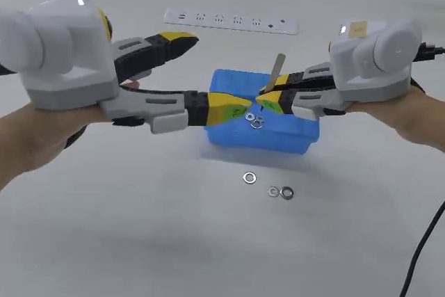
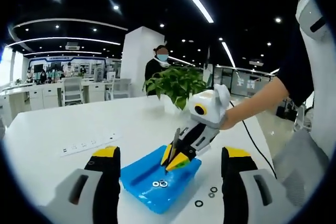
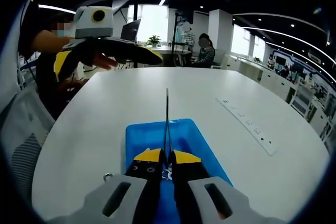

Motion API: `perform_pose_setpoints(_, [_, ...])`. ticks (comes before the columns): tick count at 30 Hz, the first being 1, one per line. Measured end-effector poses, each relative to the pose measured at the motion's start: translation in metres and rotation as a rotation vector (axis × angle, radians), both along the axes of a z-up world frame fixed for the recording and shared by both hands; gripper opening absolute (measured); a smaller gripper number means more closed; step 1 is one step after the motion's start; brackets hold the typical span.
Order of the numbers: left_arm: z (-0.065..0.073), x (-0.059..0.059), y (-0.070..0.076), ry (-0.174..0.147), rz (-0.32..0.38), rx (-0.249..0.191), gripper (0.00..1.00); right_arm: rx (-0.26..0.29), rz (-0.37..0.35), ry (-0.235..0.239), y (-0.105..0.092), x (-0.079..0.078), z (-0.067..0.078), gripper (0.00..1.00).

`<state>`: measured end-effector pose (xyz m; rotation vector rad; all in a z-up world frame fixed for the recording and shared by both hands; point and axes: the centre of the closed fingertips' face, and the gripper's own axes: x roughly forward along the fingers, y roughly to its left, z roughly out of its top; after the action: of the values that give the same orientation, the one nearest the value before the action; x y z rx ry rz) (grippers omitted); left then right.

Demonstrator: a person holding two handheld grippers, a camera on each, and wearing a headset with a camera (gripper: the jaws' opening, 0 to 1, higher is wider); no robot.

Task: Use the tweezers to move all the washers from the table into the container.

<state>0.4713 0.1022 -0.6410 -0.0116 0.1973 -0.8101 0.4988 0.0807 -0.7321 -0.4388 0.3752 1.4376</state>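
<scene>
Head view looks down at the blue container [image 1: 278, 142] in the middle of the white desk [image 1: 139, 227]. Two washers [image 1: 254, 121] already lie inside it. Three more washers [image 1: 273, 189] wait on the desk at 6 o'clock from the container, just beside each other. So the job looks less than half done (two in, three to go).

The right gripper [image 1: 266, 100] is squeezed tight on the tweezers [image 1: 277, 67] and hangs over the container, close to the two washers inside. The top of the tweezers sticks up toward 12 o'clock. The tips are hidden, so I cannot tell if they hold a washer.

The left gripper [image 1: 219, 74] has its jaws spread wide and holds nothing. It comes in from 9 o'clock and one jaw reaches over the container's near corner.

A white power strip [image 1: 229, 21] lies at 12 o'clock, well apart from the work.
</scene>
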Motion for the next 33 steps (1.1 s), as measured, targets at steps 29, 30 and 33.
perform_pose_setpoints(29, [-0.034, 0.009, -0.060, 0.054, -0.414, 0.266, 0.19, -0.084, 0.156, -0.093, 0.000, -0.023, -0.006, 0.07])
perform_pose_setpoints(30, [-0.034, 0.009, -0.060, 0.052, -0.422, 0.270, 0.18, -0.084, 0.157, -0.093, 0.000, -0.023, -0.006, 0.07])
perform_pose_setpoints(33, [-0.034, 0.008, -0.060, 0.036, -0.437, 0.284, 0.14, -0.078, 0.167, -0.087, 0.000, -0.025, -0.005, 0.07])
